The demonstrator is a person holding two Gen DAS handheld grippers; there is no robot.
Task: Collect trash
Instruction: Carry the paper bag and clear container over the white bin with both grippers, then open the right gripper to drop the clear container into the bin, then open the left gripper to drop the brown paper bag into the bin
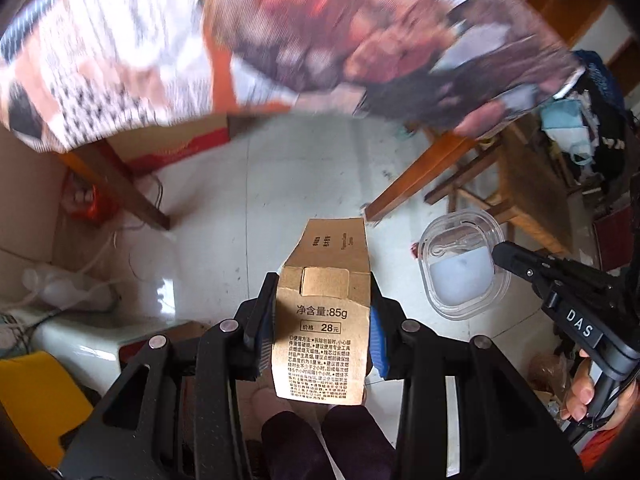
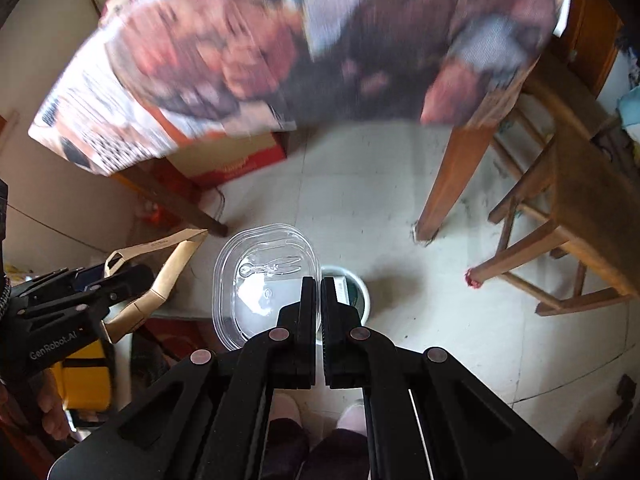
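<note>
Over the white bin (image 2: 352, 292), the left gripper (image 1: 320, 320) squeezes a brown box (image 1: 324, 320) and the right gripper (image 2: 318, 312), at its 3 o'clock, pinches a clear lid (image 2: 264, 280), likely ready for dropping.

Pale tiled floor (image 2: 360, 208) lies below the hand-held grippers; a wooden-legged worktop with patterned cloth (image 1: 120, 60) stands ahead, a wooden stool (image 2: 568, 216) to the right.

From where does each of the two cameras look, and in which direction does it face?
Left wrist: sits on the left hand-held gripper, faces down at the floor; jaws clamp a brown cardboard box; the person's knees and a hand show.
Right wrist: sits on the right hand-held gripper, faces down over a white bin; jaws pinch a clear plastic container; knees and slippers show.
Shared: box, container, tiled floor, table legs, each other's gripper.
</note>
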